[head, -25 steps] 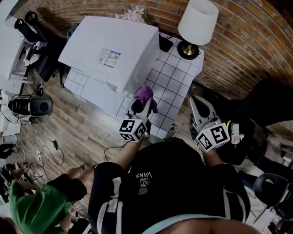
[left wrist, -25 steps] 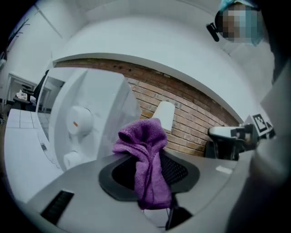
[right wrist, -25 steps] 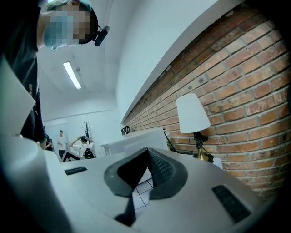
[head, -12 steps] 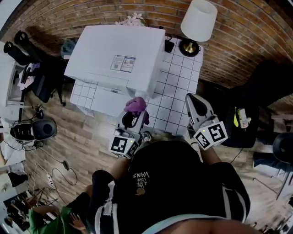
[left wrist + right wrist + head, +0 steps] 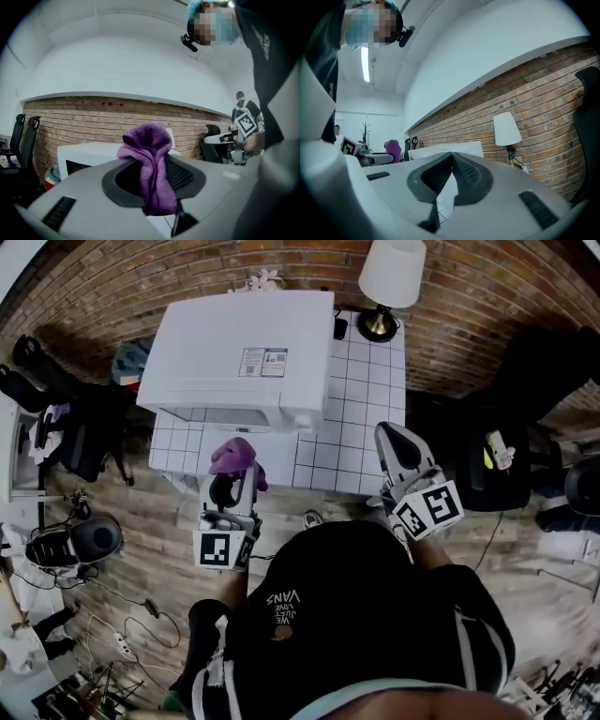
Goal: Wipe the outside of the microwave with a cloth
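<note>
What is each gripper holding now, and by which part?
The left gripper clamps the purple cloth by its gathered folds; a bunched end sticks out past the jaw tips. The right gripper holds nothing, its jaws shut together.

Free room on tiled table (image 5: 361, 418) R of microwave (image 5: 246, 352); lamp (image 5: 389, 277) blocks back corner.

A white grid-tiled table (image 5: 352, 442) is being backed by a brick wall (image 5: 112, 277), and a white-shaded lamp (image 5: 391, 273) is being borne at its far corner. A wood-plank floor (image 5: 150, 531) is being occupied by black office chairs (image 5: 80, 432).
</note>
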### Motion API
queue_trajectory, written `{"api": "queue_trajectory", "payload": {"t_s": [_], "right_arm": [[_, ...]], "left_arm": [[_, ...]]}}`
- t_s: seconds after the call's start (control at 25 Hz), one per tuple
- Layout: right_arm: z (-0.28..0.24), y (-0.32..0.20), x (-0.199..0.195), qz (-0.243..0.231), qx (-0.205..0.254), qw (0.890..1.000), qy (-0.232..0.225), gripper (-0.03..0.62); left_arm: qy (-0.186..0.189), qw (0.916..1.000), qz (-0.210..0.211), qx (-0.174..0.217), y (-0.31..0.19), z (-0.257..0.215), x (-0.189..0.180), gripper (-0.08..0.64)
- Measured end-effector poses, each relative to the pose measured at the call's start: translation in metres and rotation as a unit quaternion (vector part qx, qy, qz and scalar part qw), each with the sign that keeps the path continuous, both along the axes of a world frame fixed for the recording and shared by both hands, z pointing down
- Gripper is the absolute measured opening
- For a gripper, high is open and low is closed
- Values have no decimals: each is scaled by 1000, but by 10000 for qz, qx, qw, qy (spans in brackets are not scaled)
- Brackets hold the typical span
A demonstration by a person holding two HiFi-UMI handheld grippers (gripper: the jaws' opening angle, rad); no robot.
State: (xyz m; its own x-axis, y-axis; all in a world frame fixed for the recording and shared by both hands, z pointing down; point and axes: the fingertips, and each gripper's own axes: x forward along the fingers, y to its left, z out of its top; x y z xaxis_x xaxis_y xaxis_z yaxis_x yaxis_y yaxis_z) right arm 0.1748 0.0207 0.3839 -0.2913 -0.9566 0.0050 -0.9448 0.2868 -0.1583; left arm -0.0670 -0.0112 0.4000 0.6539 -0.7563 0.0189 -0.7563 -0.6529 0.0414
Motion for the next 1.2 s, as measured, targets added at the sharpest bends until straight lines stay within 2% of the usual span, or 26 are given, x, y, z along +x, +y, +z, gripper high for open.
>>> {"api": "queue_trajectory", "payload": {"t_s": [0.16, 0.36, 0.76, 1.2], "right_arm": [[-2, 10, -12, 135, 34, 9999, 79, -2], [-1, 20, -25, 285, -11, 9993, 245, -2], [-1, 34, -42, 514, 7, 9974, 505, -2], [-3, 36, -50, 543, 53, 9966, 624, -2]], "left_arm": [[-88, 9998, -47, 164, 1, -6, -22, 141], [-117, 9996, 90, 251, 7, -11, -35, 141], [-11, 9991, 309, 273, 19, -7, -45, 141], [102, 9991, 357, 223, 23, -5, -48, 141]]}}
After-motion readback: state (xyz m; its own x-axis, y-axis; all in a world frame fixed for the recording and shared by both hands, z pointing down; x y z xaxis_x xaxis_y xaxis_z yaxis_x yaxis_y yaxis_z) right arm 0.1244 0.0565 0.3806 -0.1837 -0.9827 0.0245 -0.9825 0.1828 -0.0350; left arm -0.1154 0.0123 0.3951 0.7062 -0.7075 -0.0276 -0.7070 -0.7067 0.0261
